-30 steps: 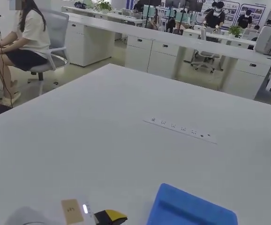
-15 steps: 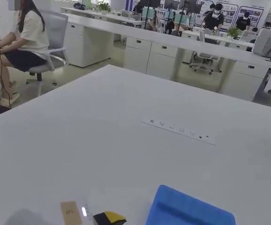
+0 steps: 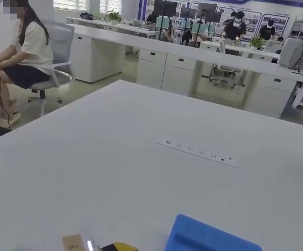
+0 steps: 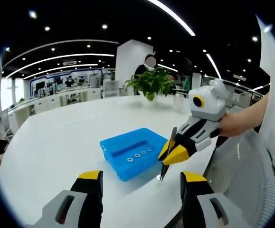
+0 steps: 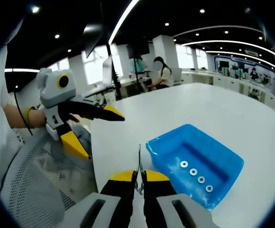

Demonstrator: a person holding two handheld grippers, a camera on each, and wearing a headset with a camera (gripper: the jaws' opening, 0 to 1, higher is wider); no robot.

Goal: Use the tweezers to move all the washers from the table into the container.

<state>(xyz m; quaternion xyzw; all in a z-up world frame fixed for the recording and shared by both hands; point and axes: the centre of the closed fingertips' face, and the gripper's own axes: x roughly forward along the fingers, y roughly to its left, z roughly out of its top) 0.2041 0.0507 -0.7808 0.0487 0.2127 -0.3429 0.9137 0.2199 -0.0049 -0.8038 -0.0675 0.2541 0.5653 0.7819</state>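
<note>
Checked the head view against the two earlier pictures: found the whole scene slid toward 6 o'clock, with the blue container [image 3: 214, 238] now cut by the bottom edge and more of the far office showing at 12 o'clock; found the container and the socket strip [image 3: 198, 152] in the same relation on the table [image 3: 114, 157], so put down to a lifted camera, not to moved objects; judged to mean attention raised from the work, with no pick in hand. In the right gripper view, found the right gripper [image 5: 139, 178] at 6 o'clock, jaws pressed together on the tweezers [image 5: 139, 161], with the tips rising toward 12 o'clock; could not tell whether anything sits between the tips. Found the left gripper [image 5: 99, 129] at 9 o'clock there, jaws spread and holding nothing. Confirmed in the left gripper view: left gripper [image 4: 141, 183] spread at 6 o'clock, right gripper [image 4: 173, 154] at 3 o'clock with the tweezers [image 4: 166, 156] pointing down beside the container [image 4: 137, 172]. Counted four washers [image 5: 194, 172] in a row on the container [image 5: 208, 159] floor, at 4 o'clock; same row of washers [image 4: 137, 155] near centre. Judged the task at or near its end; could not confirm whether any washer remains on the table.
</note>
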